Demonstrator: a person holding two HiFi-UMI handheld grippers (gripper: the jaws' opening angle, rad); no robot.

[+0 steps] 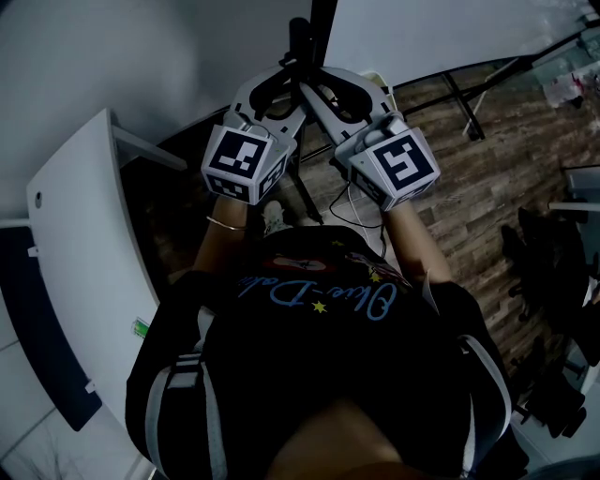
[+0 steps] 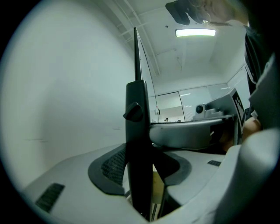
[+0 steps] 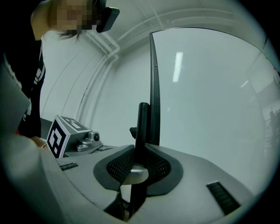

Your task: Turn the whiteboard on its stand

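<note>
The whiteboard (image 1: 441, 33) stands in front of me, its black edge (image 1: 323, 23) seen end-on in the head view. A black stand post (image 1: 300, 42) with a knob (image 2: 133, 111) runs alongside that edge. My left gripper (image 1: 281, 89) is shut on the post from the left; its pads press the post (image 2: 140, 148) on both sides. My right gripper (image 1: 328, 89) grips the same post (image 3: 142, 127) from the right, pads against it. The board face (image 3: 210, 109) fills the right of the right gripper view, and the board's other face (image 2: 65, 100) the left of the left gripper view.
A white curved tabletop (image 1: 84, 272) lies at my left. The stand's black legs (image 1: 464, 108) spread over the wooden floor (image 1: 469, 187). Dark chairs and gear (image 1: 553, 281) crowd the right side. A thin cable (image 1: 361, 211) runs on the floor near my feet.
</note>
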